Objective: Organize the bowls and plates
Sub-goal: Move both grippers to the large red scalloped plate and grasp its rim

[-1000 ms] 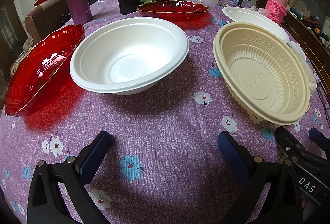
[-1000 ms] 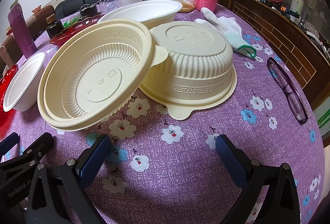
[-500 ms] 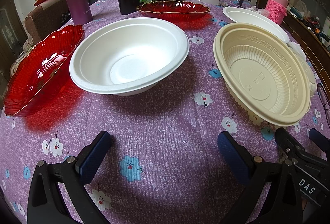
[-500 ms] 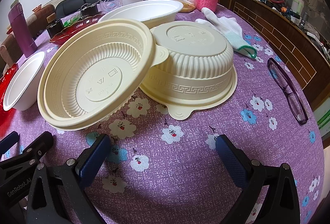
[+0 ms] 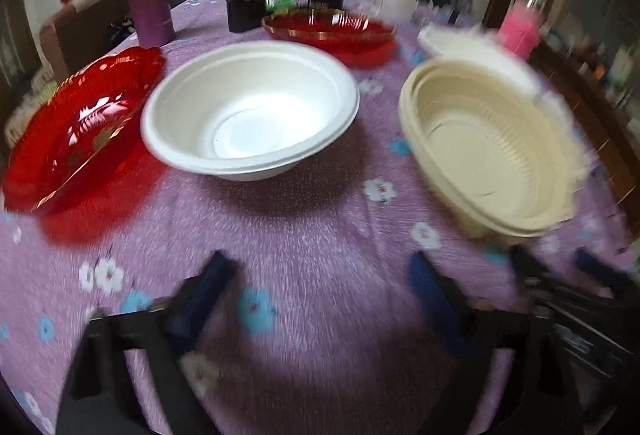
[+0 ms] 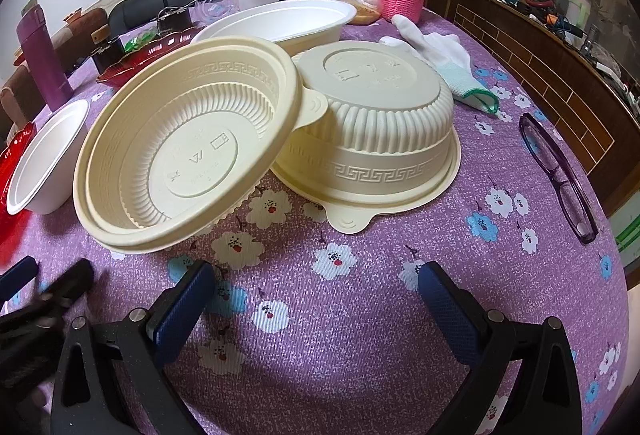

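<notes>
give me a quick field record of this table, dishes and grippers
surface: purple floral cloth
cream bowls: one upright bowl tilted, leaning on an upside-down bowl
white bowls: round one mid-table; oval one behind the cream pair
red plates: one beside the round white bowl, one further back
left gripper: open, empty, fingers have just been closing
right gripper: open, empty
extras: glove, glasses

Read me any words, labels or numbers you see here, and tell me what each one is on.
None reads clearly.
Raised marks inside the tilted cream bowl: too faint.
Raised marks on the upturned cream bowl's base: too faint.
White lettering on the right gripper, seen from the left wrist: blurred.
</notes>
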A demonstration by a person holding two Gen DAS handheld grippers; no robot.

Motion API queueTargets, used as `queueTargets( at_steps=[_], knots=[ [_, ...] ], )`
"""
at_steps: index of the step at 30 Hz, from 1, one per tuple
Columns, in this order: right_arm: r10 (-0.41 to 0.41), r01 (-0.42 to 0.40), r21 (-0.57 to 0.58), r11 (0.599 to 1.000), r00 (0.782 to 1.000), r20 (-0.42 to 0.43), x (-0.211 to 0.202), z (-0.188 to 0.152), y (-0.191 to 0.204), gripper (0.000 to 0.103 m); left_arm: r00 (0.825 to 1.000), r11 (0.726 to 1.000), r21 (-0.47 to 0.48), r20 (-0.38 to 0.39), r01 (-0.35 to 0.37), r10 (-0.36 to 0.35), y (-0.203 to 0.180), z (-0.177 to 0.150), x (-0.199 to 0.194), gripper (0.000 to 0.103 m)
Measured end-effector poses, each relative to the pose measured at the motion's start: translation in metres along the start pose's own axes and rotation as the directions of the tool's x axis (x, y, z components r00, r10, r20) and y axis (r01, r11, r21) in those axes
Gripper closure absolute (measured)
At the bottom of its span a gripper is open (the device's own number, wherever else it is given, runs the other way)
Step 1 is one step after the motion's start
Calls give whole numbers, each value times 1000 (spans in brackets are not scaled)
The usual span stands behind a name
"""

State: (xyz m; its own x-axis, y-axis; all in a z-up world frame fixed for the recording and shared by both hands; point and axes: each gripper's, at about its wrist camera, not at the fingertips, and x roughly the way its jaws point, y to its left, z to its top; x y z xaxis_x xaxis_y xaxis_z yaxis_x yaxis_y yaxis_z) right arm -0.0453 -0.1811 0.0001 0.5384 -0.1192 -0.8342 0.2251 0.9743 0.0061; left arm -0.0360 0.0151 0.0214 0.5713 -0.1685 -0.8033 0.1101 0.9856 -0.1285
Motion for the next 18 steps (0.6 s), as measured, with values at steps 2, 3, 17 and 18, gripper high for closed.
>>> queueTargets(
  at_steps=[2,3,17,18],
  knots=[
    [9,-9,0,1000,1000,3,-5,-2,-2,1,996,999,-12,77,43,-42,12,-3,-32,25],
    [15,-15,6,1000,1000,24,-12,-4,-3,1,990,999,-9,135,36,-34,18,-5,-52,25],
    [419,-385,-204,900,893,163,-107,36,107,2,936,967,-254,334,-23,110,207,36,-176,0],
    [434,-400,-215,891,889,146,-104,43,119,3,944,963,-270,310,-24,111,219,40,-170,0]
  ],
)
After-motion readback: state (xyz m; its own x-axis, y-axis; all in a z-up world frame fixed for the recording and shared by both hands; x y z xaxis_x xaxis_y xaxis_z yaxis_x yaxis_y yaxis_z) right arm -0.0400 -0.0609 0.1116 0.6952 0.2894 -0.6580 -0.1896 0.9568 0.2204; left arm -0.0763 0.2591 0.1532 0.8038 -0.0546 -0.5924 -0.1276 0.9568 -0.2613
